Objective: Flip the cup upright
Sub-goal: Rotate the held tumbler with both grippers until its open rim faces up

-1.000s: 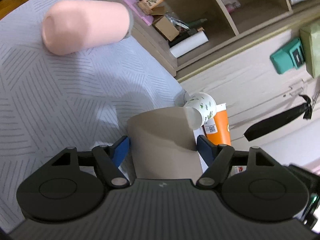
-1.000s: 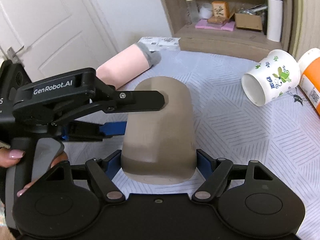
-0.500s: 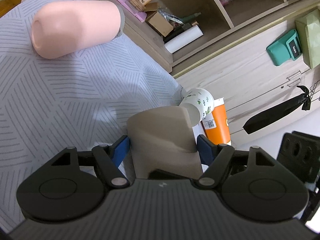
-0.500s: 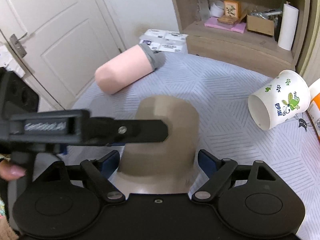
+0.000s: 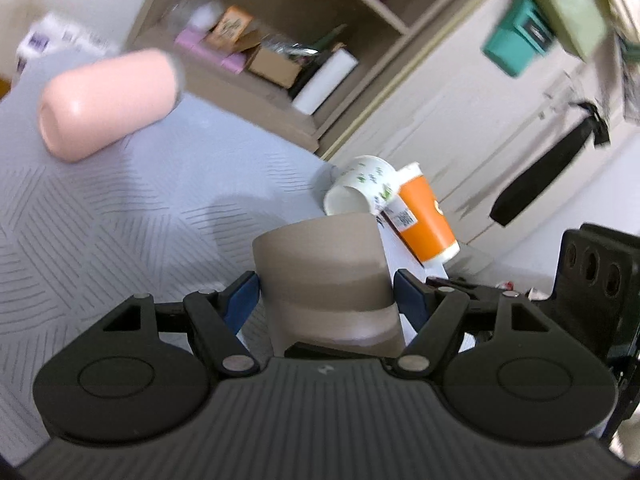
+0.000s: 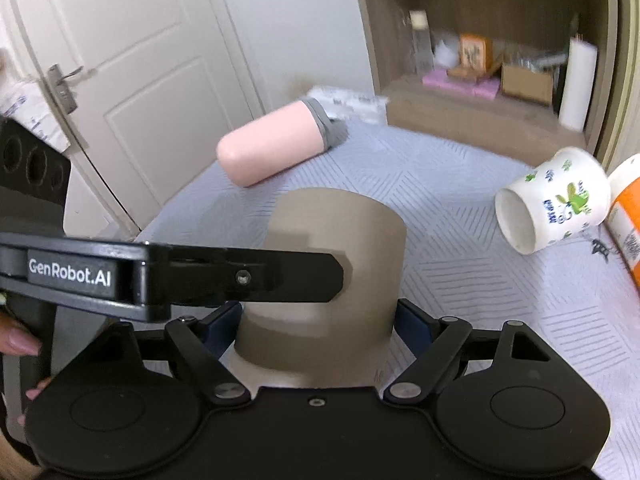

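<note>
The taupe cup (image 6: 332, 276) sat clamped by both tools above the grey patterned cloth (image 6: 460, 240), closed end facing away. The left gripper (image 5: 325, 294) pinched its sides between blue pads, and the right gripper (image 6: 318, 326) squeezed it likewise. Farther off to the left a pink bottle (image 6: 272, 146) lay on its side; to the right a white leaf-printed cup (image 6: 556, 204) lay toppled beside an orange cup (image 5: 426, 216).

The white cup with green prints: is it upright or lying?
Lying: the white cup rests on its side, mouth facing sideways.
</note>
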A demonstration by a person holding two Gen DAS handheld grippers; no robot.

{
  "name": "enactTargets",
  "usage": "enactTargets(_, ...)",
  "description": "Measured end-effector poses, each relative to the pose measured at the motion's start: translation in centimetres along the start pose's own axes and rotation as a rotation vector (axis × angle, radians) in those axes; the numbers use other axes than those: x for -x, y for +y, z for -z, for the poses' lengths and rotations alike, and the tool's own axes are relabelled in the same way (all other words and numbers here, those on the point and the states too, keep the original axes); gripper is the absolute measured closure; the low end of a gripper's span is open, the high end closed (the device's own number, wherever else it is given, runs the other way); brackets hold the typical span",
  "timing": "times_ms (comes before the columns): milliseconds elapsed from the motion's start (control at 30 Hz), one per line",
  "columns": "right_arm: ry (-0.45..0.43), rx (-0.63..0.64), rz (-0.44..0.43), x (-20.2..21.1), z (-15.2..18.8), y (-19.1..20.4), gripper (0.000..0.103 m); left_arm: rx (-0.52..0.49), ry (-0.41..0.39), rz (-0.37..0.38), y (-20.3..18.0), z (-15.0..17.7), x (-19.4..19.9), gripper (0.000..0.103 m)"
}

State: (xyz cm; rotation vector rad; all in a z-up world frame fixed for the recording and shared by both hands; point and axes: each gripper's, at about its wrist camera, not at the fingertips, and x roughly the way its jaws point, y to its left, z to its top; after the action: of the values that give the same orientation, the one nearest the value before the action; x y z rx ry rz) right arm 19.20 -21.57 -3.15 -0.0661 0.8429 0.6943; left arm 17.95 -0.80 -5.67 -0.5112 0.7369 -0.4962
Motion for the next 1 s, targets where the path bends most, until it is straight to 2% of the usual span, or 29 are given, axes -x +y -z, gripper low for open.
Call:
enactTargets(133,-0.060,0.071,0.018,1.5,1.9,0.8,0.017,-0.105,-0.023,-0.008,-1.9,1.4,1.2,0.030)
enactTargets(333,-0.119,0.171,0.049,2.9,3.9,2.3,0.017,-0.197,-0.034,-0.017,-3.7,3.1,2.7,0.030)
enactTargets(533,-0.219,0.121,0.001,4.8,6.5,2.0,0.020,-0.289,-0.045,0.011,-4.7,5.0,4.0,0.030)
enactTargets(800,-0.263,0.176,0.040,5.7,8.0,3.1,0.020,-0.418,-0.059,-0.035,-7.2,6.5,4.7,0.030)
enactTargets(1000,-0.290,0.205,0.080,6.3,9.0,3.4,0.020,-0.460,-0.076,-0.040,-8.0,7.6,5.0,0.030)
